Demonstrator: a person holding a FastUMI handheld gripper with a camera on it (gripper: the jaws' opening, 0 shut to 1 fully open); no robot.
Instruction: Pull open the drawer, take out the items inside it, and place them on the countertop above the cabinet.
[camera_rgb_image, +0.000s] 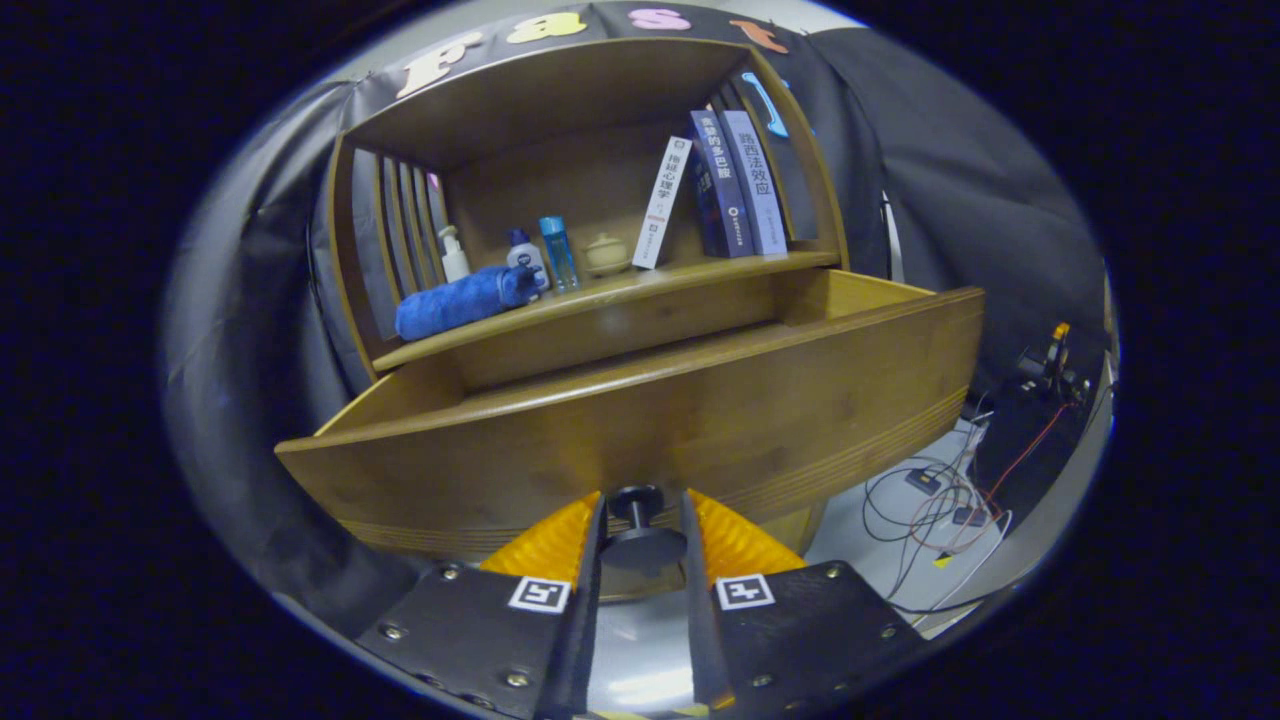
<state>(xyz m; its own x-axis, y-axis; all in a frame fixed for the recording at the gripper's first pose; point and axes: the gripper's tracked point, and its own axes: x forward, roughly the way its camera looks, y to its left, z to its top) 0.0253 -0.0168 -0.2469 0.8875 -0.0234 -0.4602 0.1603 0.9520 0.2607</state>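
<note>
The wooden drawer (640, 420) of the cabinet stands pulled out toward me, its front panel just ahead of the fingers. A dark round knob (640, 535) on that panel sits between my fingers, and my gripper (642, 530) is shut on it. The drawer's inside is hidden behind the front panel. Above the drawer runs the countertop (700, 275), which carries a rolled blue towel (462, 300), a white pump bottle (453, 255), a white bottle with a blue cap (524, 258), a clear blue bottle (558, 252), a small beige lidded pot (606, 254) and three upright books (722, 185).
The cabinet's upper frame (560, 90) arches over the countertop, with slatted sides. Black cloth hangs behind and to both sides. On the floor to the right of the drawer lie tangled cables (945, 495) and a small device on a stand (1050, 365).
</note>
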